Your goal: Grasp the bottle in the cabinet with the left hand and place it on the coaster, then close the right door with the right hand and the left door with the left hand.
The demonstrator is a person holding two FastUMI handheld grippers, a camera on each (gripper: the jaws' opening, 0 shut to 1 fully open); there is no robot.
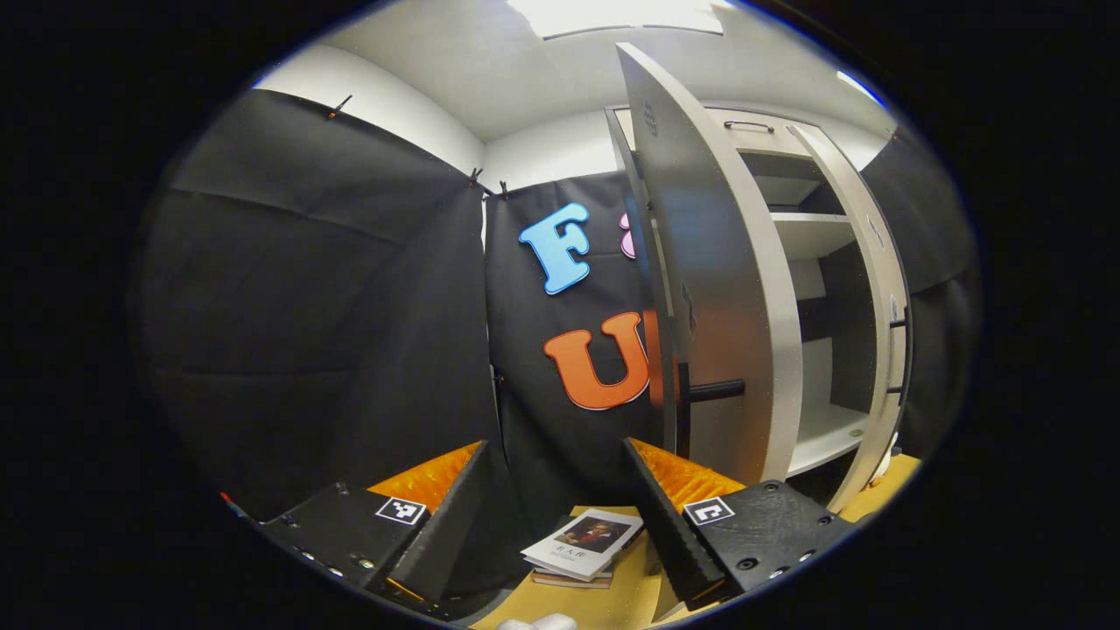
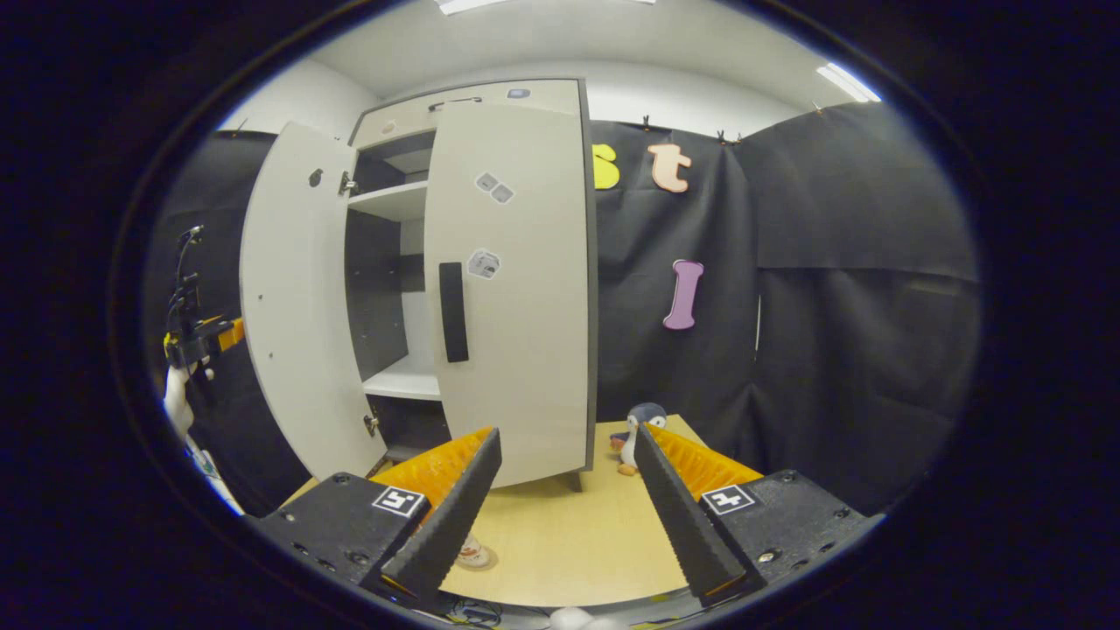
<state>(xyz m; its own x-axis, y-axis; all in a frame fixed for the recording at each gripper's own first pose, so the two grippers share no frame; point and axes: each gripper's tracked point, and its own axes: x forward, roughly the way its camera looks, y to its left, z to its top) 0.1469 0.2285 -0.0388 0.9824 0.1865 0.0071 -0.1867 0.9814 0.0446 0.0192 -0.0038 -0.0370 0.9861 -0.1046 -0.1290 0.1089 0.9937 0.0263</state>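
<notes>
Cabinet [image 2: 490,262] with two doors, right door [image 2: 516,289] shut, left door [image 2: 293,306] open, both grippers' jaws open and empty

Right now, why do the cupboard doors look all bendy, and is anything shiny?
Left gripper view: the fisheye lens bows the open left door, and it carries a soft sheen. Right gripper view: the right door curves too, evenly lit, no glare.
</notes>
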